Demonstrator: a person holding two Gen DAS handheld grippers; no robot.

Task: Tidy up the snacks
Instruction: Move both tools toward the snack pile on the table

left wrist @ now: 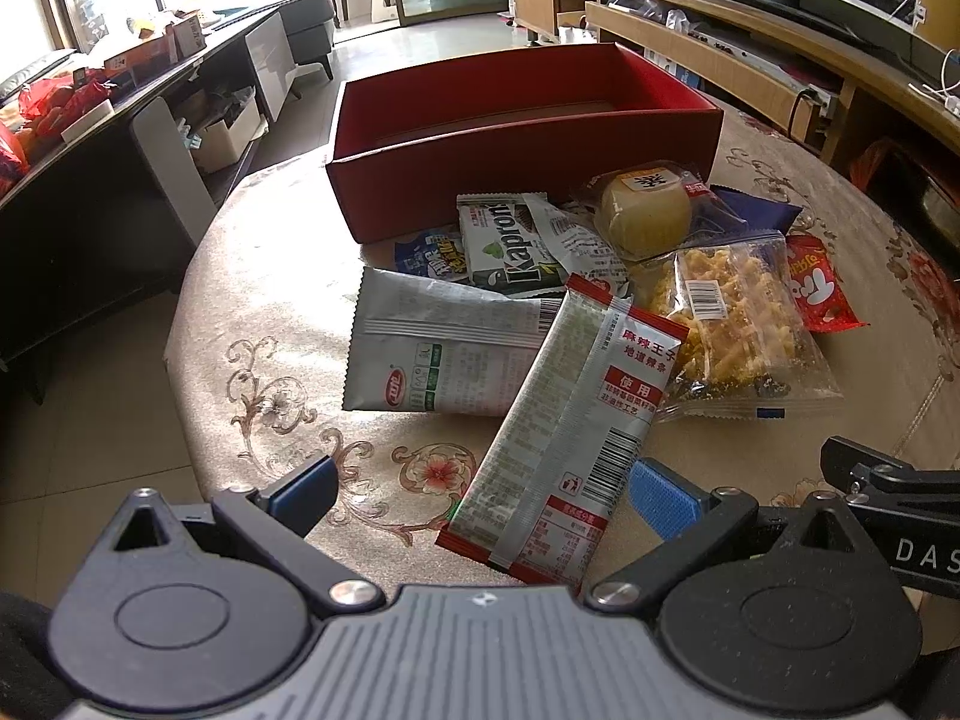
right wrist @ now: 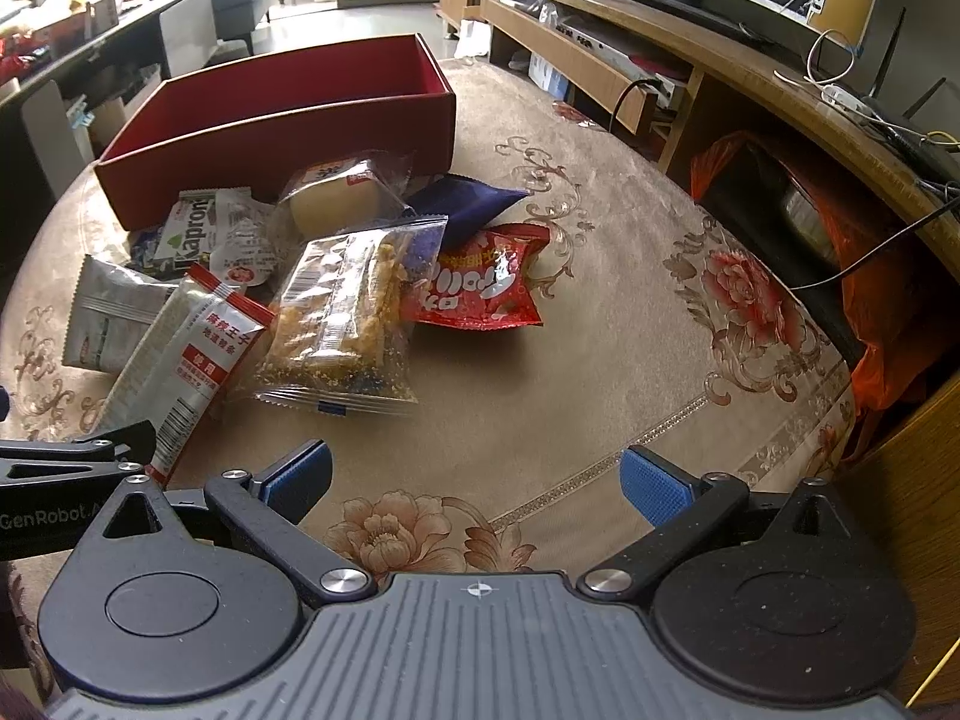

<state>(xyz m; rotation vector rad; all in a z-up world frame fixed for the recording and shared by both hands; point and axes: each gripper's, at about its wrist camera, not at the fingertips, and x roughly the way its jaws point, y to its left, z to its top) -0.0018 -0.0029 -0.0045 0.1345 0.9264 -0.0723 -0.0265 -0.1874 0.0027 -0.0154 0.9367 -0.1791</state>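
Above the near edge of the floral beige tablecloth [right wrist: 600, 312], I hold my left gripper [left wrist: 483, 489] and right gripper [right wrist: 474, 480] level, both spread wide and empty, facing the heap of snack packets [left wrist: 576, 312] before the red cardboard box [left wrist: 480, 120].

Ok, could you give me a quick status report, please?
Left gripper open, straddling the red-edged packet. Right gripper open, empty. Red box looks empty; snacks piled outside.

Heap of overlapping snack packets [left wrist: 576, 324] touching empty red box [left wrist: 528, 180] on tablecloth.
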